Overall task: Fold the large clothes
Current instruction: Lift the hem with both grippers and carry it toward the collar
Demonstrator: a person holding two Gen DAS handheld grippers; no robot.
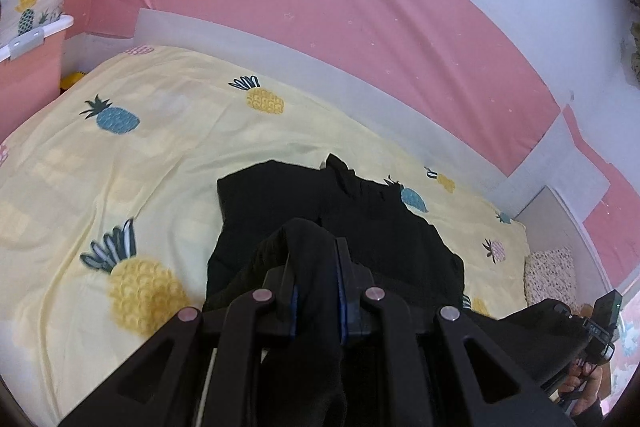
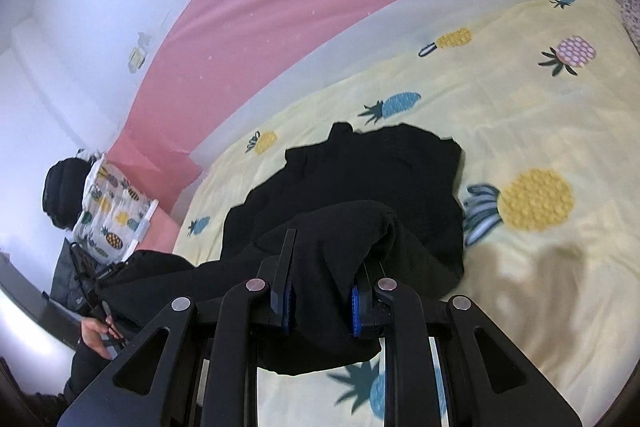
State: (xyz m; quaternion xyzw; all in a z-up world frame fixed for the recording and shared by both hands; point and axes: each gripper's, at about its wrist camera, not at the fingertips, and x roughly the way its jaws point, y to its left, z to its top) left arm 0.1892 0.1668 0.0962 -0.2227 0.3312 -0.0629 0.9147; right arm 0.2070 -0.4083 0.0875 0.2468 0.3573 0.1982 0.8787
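A large black garment (image 1: pixel 360 219) lies partly folded on a pale yellow pineapple-print bed sheet (image 1: pixel 120 167). It also shows in the right wrist view (image 2: pixel 372 167). My left gripper (image 1: pixel 314 247) is shut on a bunched edge of the black garment and holds it above the bed. My right gripper (image 2: pixel 324 251) is shut on another thick fold of the same garment, which drapes over its fingers. The part I hold hangs over the rest of the garment. The fingertips of both grippers are mostly hidden by cloth.
A pink and white wall (image 1: pixel 320 7) runs along the far side of the bed. A pink box with a pineapple-print cover (image 1: pixel 32 27) stands at one end. A patterned pillow (image 1: pixel 548 275) lies at the other end. The other hand-held gripper shows at the frame edge (image 1: pixel 592 339).
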